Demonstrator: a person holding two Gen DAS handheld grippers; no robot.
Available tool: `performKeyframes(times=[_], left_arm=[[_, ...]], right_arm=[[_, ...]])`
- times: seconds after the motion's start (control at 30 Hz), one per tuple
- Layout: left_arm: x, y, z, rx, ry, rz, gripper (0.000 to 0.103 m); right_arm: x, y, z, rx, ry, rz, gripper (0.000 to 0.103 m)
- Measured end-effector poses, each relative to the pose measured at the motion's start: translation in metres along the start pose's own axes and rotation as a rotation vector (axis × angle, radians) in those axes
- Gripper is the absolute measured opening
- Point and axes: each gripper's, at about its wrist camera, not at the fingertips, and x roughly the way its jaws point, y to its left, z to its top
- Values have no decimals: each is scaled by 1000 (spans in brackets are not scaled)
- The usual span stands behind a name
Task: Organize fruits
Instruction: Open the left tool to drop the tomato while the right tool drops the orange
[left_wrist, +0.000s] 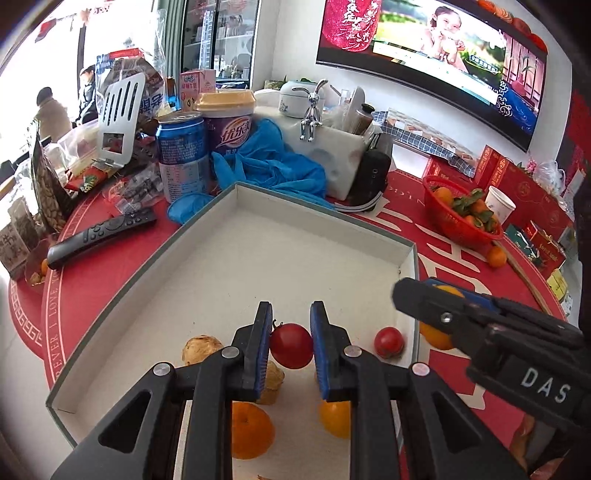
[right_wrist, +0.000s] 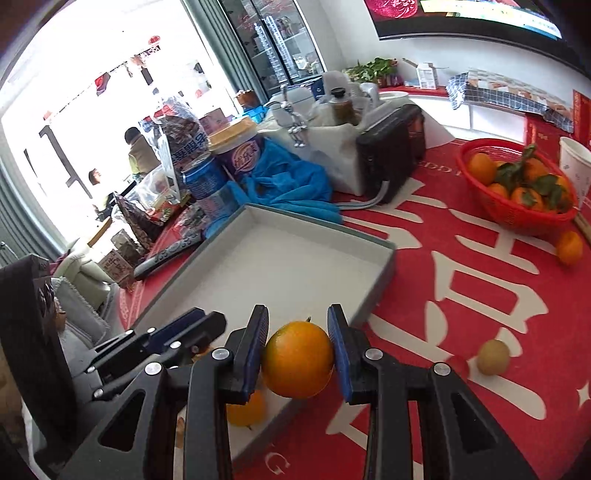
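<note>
The left gripper (left_wrist: 291, 345) is clamped on a cherry tomato (left_wrist: 291, 345), pads pressed to either side, and carries it above the floor of the shallow box (left_wrist: 236, 206); judging by the fruit already there, the box is the collecting place. Below and behind its fingers lie two oranges (left_wrist: 251, 430), two walnuts (left_wrist: 201, 347) to its left, and a second tomato (left_wrist: 388, 341) to its right by the box wall. The right gripper (right_wrist: 297, 360) is closed on an orange (right_wrist: 297, 359), held just over the box's near rim (right_wrist: 376, 291), likely for dropping in beside the others. Well ahead and to its right stands a red basket (right_wrist: 480, 199) of leafy tangerines; one small pale fruit (right_wrist: 493, 357) lies on the red cloth just to its right, seemingly yet to be gathered.
</note>
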Motion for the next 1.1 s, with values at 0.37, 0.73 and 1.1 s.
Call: performKeyframes(times=[0.37,0.73,1.1], left_arm=[[2,4,0,-32,16,39,35],[-8,0,1,-7,-48,85,83],[-6,2,2,-21,-28,82,83]], right_arm=[[24,12,-1,15,17,103,35],[9,18,1,5,-56,117,103],[-2,10,2,54,-104,22,103]])
